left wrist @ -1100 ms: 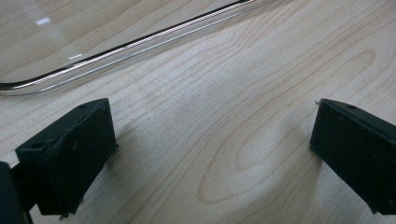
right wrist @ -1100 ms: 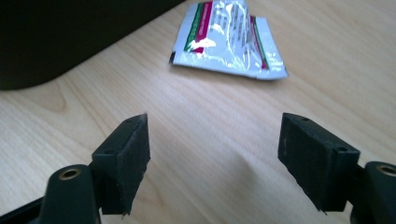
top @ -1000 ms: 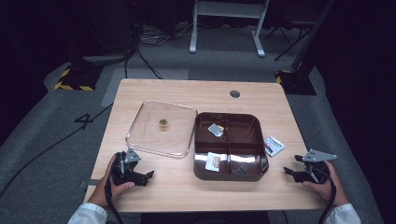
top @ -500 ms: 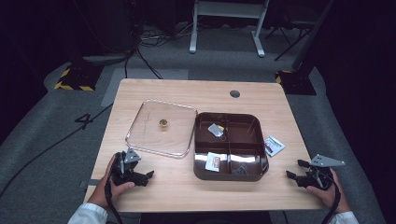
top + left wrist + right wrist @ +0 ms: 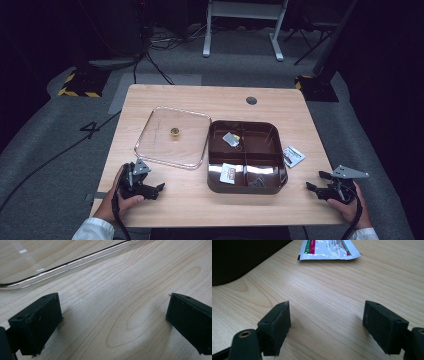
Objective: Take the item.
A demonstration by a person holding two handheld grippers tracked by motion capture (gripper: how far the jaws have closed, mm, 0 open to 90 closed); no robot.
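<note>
Both grippers rested on the table (image 5: 200,97) with jaws wide apart and empty: the left gripper (image 5: 155,190) near the front-left corner, just short of the clear lid (image 5: 172,136), the right gripper (image 5: 316,182) at the front-right corner. The brown tray (image 5: 246,155) sat mid-table, a sachet (image 5: 293,156) beside its right wall.

On your light wooden table (image 5: 200,97), the clear square plastic lid (image 5: 160,146) lies at nine o'clock from the dark brown compartment tray (image 5: 245,189); a white sachet (image 5: 293,156) lies at three.
</note>
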